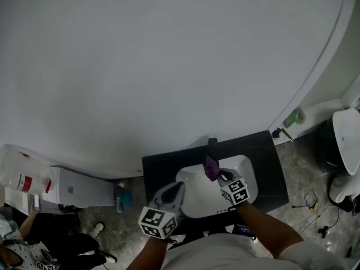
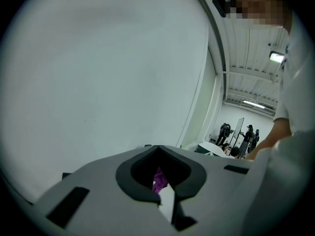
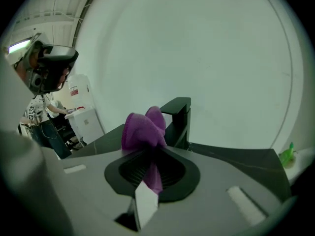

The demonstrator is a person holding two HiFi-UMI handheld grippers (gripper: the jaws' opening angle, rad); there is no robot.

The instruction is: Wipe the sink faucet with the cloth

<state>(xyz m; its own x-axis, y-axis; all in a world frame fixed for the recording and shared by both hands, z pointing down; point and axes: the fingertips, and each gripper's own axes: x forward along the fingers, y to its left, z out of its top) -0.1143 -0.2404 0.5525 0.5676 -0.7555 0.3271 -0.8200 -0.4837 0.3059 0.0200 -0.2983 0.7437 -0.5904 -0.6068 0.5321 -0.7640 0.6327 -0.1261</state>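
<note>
**Purple cloth pinched in the right gripper, up against the faucet**

In the head view a white sink point(image 1: 202, 200) sits in a black counter point(image 1: 163, 170) below a plain white wall point(image 1: 169, 49). The black faucet point(image 1: 212, 146) stands at the basin's 12 o'clock edge.

The right gripper point(image 1: 220, 176) reaches in over the basin from about 4 o'clock. Its own view shows its jaws closed tight on the purple cloth point(image 3: 143, 129). A strip of fabric is clamped between the pads, and a bunched tuft sticks out past the tips. That tuft lies just at the 9 o'clock side of the faucet point(image 3: 178, 119), low on its squared column. Whether it actually touches cannot be told. From the head view the cloth point(image 1: 211, 169) lies at the faucet's 6 o'clock, between the faucet and the jaw tips.

The left gripper point(image 1: 175, 191) hangs over the basin's 8 o'clock rim, pointing toward 1 o'clock. In its own view the jaw tips meet and nothing is gripped. A sliver of the purple cloth point(image 2: 159, 181) shows through the hollow between the pads, further off.

Off the counter at 9 o'clock stands a white water dispenser point(image 1: 79, 187). A small green thing point(image 1: 292, 117) lies on a ledge at 2 o'clock.
</note>
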